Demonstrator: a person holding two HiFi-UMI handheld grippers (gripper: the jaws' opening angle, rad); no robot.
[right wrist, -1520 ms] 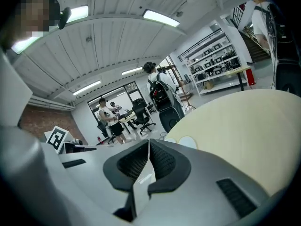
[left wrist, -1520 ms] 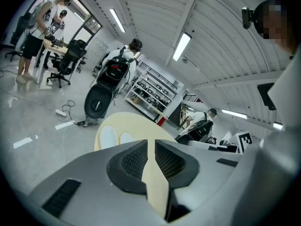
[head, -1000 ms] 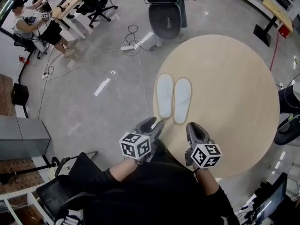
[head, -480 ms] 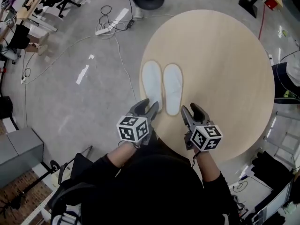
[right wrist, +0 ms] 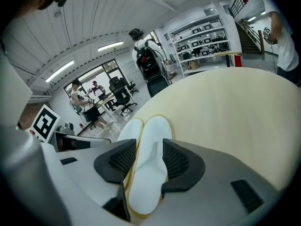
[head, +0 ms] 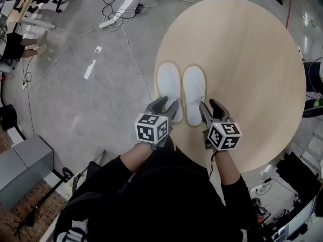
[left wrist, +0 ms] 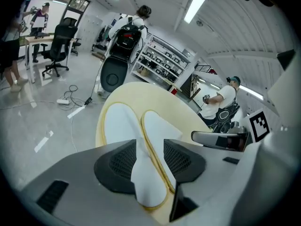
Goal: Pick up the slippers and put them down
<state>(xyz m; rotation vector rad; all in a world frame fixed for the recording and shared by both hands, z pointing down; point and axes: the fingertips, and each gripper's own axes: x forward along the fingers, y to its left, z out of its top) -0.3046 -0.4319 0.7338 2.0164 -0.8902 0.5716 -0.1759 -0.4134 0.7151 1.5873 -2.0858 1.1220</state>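
Two white slippers with yellow rims lie side by side, soles up, near the front left edge of the round wooden table (head: 242, 59). My left gripper (head: 166, 105) is open, its jaws astride the heel of the left slipper (head: 168, 84). In the left gripper view that slipper (left wrist: 120, 126) runs up between the two pads of the left gripper (left wrist: 149, 157). My right gripper (head: 210, 106) is open too, around the heel of the right slipper (head: 194, 89). The right gripper view shows this slipper (right wrist: 153, 140) between the pads of the right gripper (right wrist: 149, 159).
The table's near edge lies right under both grippers. A power strip with cables (head: 113, 19) trails over the grey floor to the left. A grey cabinet (head: 25, 170) stands at the lower left. People and office chairs (left wrist: 59, 51) are in the background.
Both grippers came forward and down to the slippers' heels. The right jaws went from nearly shut to wide, and the left jaws widened a little. The head view tilted toward the table.
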